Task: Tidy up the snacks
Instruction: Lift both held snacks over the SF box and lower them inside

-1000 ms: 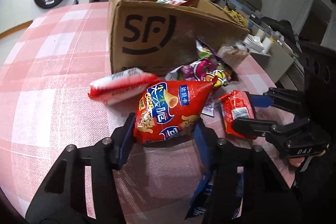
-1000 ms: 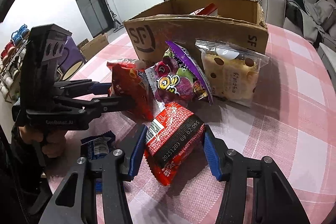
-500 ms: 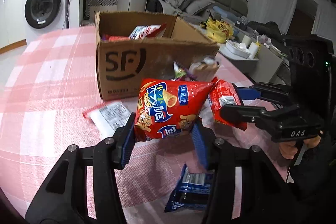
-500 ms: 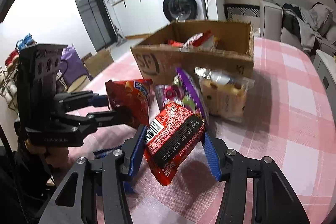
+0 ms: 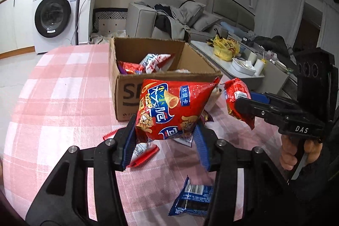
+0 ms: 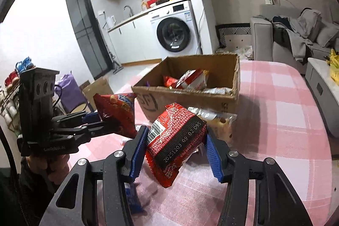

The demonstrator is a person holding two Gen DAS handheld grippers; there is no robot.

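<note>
My left gripper [image 5: 165, 141] is shut on a red chip bag with a blue label [image 5: 171, 107] and holds it in the air in front of the open cardboard box [image 5: 125, 90]. My right gripper [image 6: 175, 149] is shut on a red and black snack pack [image 6: 175, 141], also lifted above the table. The right gripper and its pack [image 5: 237, 101] show at the right of the left wrist view. The left gripper and chip bag [image 6: 116, 113] show at the left of the right wrist view. The box [image 6: 228, 75] holds several snack packs.
A blue snack pack [image 5: 192, 200] and a red-edged white pack [image 5: 142, 154] lie on the pink checked tablecloth [image 5: 53, 99] below the left gripper. A clear bag of biscuits [image 6: 218, 120] leans against the box front. A washing machine [image 5: 55, 14] and sofa [image 5: 169, 18] stand beyond the table.
Both grippers have lifted their packs up off the table and toward the box. The box's inside has come into view, and the snacks left on the table have dropped lower in both views.
</note>
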